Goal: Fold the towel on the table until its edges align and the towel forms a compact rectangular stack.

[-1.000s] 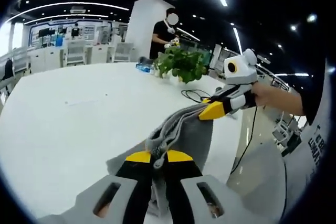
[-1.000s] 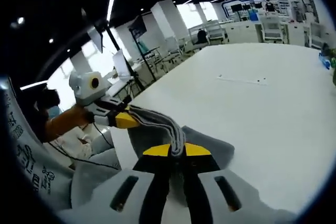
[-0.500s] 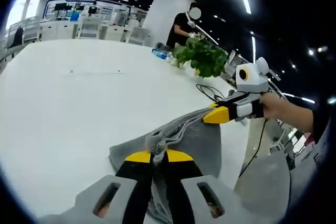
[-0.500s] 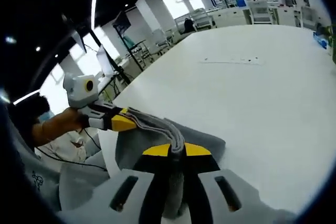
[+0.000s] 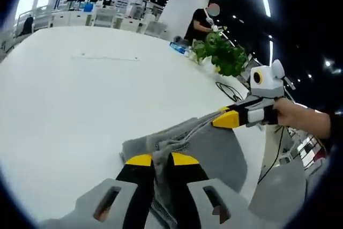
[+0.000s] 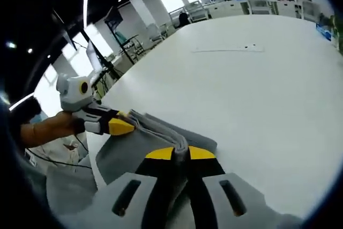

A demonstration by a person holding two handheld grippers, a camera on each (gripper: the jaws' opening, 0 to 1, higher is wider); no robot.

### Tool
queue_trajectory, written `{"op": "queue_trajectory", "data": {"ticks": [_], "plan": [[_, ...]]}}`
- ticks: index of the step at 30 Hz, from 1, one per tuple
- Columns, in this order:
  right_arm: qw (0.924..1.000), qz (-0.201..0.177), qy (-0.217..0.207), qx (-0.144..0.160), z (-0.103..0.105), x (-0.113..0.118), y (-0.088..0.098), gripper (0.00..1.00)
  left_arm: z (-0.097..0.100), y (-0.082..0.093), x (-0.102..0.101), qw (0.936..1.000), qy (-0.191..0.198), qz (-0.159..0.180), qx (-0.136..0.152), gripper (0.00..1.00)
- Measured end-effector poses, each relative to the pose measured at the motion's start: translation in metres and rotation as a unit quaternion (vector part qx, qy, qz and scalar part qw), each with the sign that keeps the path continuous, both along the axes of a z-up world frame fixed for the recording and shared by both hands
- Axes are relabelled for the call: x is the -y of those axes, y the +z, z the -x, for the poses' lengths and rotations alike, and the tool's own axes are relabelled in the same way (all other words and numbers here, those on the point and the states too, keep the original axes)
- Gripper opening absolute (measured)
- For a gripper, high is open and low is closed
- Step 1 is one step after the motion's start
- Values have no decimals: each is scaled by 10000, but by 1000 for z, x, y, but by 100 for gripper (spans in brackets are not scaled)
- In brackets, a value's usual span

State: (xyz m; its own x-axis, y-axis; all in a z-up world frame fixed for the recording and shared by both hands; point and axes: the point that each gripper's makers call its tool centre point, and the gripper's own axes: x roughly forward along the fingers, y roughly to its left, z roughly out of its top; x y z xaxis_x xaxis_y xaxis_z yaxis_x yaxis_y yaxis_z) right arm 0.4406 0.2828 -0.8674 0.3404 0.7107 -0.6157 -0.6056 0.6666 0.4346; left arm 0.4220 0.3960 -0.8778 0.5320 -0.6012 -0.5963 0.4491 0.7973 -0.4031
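Observation:
A grey towel [image 5: 209, 146] hangs stretched between both grippers above the near edge of the white table [image 5: 69, 95]. My left gripper [image 5: 159, 159] is shut on one bunched corner of it, close to the camera. My right gripper [image 5: 225, 118] enters the left gripper view from the right, shut on the other corner. In the right gripper view the towel [image 6: 134, 148] runs from my right gripper [image 6: 180, 153], shut on its gathered edge, leftward to the left gripper [image 6: 122, 127]. The towel's lower part drapes onto the table.
A potted green plant [image 5: 222, 57] and a black cable [image 5: 228, 88] sit at the table's far right. A person [image 5: 202, 22] stands behind the plant. A thin line [image 6: 228, 50] marks the table's middle. Desks and chairs stand beyond the table.
Both grippers have dropped lower towards the table and moved forward over it with the towel still gripped. More of the towel now lies on the tabletop.

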Motion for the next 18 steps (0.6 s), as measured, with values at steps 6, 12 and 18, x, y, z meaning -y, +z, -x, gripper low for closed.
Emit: {"op": "queue_trajectory", "data": {"ticks": [6,12,18], "plan": [[10000,29,-40,48,-2,-3,-7,7,-2,-7,-3,9999,86,42,-43,13],[9998,79,13,182,-3,-3,-13,8,-4,-10,-11,9997,251,54,-21,19],[9981,295,49,540,-7,-4,-14,12,-4,-10,-15,9996,183,-130,162,21]]}}
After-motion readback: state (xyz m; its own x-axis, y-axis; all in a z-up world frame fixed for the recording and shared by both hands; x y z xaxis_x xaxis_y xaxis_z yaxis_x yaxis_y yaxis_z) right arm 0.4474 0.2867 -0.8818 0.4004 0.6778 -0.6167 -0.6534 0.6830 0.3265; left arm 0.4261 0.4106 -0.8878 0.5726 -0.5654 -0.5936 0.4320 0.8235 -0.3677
